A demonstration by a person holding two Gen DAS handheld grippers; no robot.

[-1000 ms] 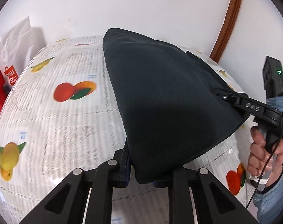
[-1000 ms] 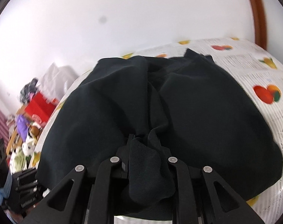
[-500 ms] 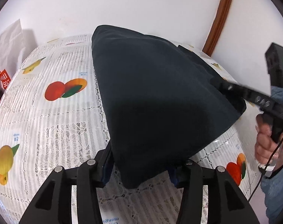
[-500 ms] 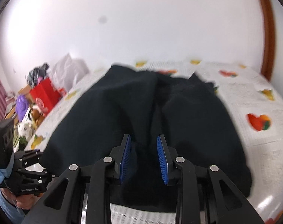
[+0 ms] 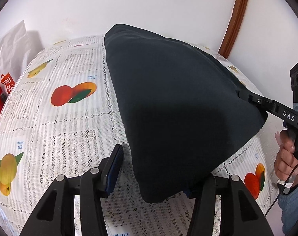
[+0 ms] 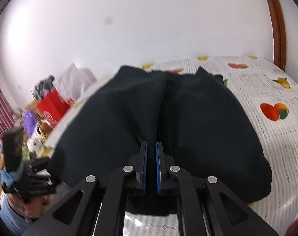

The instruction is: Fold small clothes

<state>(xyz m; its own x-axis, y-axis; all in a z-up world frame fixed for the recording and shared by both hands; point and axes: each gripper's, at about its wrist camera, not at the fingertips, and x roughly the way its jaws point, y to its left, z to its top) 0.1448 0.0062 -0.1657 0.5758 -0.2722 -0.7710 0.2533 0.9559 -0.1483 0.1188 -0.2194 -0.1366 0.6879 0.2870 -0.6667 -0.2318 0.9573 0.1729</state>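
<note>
Black fabric garment (image 5: 174, 106), folded, lies flat on the tabletop (image 5: 70, 129), which carries a white lace cloth printed with fruit. Left gripper (image 5: 154, 169): jaws spread and released; the garment's near corner lies between them, its left pad clear of the cloth, its right finger partly hidden beneath the edge. Right gripper (image 6: 151, 163): jaws closing, blue pads nearly together, a narrow gap showing with no cloth in it; the garment's centre crease runs just ahead of the tips. Right hand (image 5: 286, 157) grips its handle at the tabletop's right edge. Red shopping bag (image 6: 54, 106) stands beyond the tabletop's left side.
</note>
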